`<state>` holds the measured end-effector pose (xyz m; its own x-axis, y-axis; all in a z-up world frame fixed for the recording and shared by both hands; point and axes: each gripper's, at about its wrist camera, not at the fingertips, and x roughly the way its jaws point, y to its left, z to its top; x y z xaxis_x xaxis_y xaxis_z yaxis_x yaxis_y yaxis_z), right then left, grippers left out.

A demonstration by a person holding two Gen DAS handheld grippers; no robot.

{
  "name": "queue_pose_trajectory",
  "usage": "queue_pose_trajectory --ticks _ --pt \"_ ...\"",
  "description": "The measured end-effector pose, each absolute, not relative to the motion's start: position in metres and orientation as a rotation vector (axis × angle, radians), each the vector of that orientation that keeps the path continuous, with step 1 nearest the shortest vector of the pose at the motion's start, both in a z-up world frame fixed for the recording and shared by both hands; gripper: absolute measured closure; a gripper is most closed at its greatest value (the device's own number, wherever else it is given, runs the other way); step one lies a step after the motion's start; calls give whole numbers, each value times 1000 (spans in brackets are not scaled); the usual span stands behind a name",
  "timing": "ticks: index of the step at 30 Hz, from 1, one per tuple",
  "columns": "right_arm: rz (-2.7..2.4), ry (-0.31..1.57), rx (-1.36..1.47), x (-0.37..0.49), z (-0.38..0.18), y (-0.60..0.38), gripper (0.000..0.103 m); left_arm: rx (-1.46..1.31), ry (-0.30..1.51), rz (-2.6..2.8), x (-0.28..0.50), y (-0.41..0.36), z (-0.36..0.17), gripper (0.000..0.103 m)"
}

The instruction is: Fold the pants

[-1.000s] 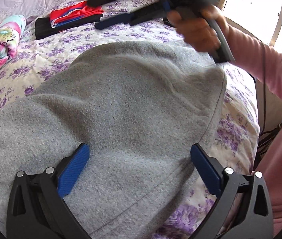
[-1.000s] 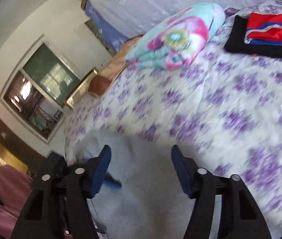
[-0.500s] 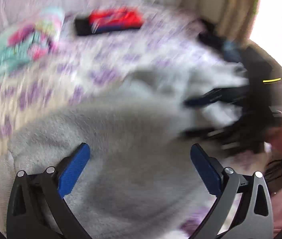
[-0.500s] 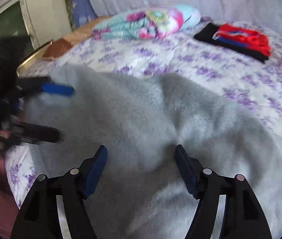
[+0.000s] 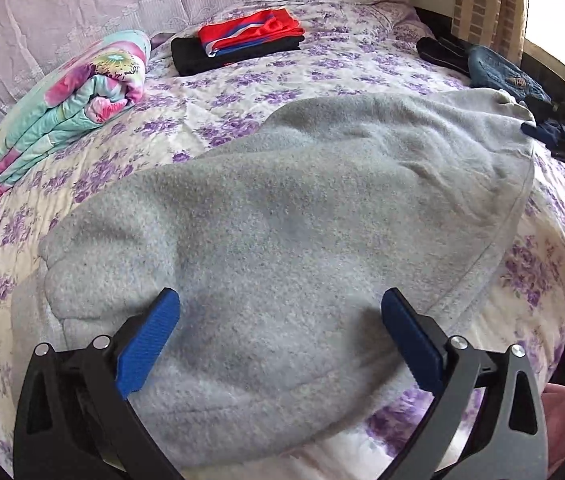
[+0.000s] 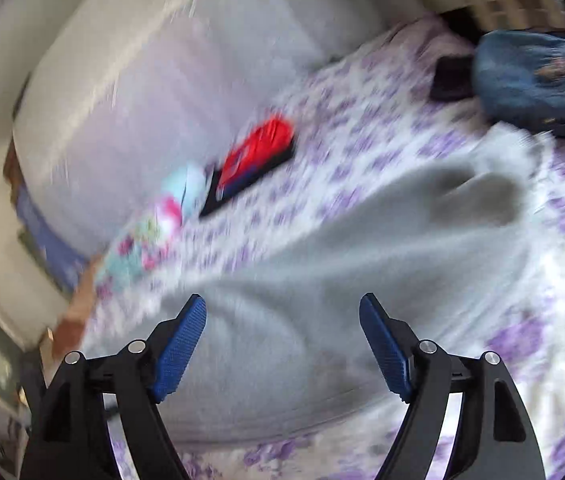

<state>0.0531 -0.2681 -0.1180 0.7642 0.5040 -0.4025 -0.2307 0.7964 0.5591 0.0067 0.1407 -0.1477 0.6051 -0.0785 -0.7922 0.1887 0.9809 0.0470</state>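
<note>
1. The grey pants [image 5: 282, 216] lie spread across the middle of the bed [image 5: 362, 64], laid flat so I can fold them; thick, nubbly fleece, rumpled in soft ridges.
2. My left gripper [image 5: 280, 334] hovers over their near end, jaws wide, nothing between them.
3. My right gripper [image 6: 282, 344] has just been opening, nothing between its blue ribbed pads, over the pants' far-right end.
4. Beyond the pants near the bed's head lie red-and-black folded clothes [image 5: 242, 44], kept clear of my working space.
</note>
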Motion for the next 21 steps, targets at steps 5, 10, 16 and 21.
queue_pose_trajectory --ticks 5,10,16,21 --pt "345 508 584 87 -121 -316 22 77 825 -199 -3 125 -126 5" --pt "176 606 820 116 -156 -369 29 48 947 -107 10 126 -153 5" --pt "457 550 461 129 -106 -280 26 82 936 -68 -6 125 -145 5" --pt "503 703 322 180 -118 -256 27 59 918 -6 1 144 -135 5"
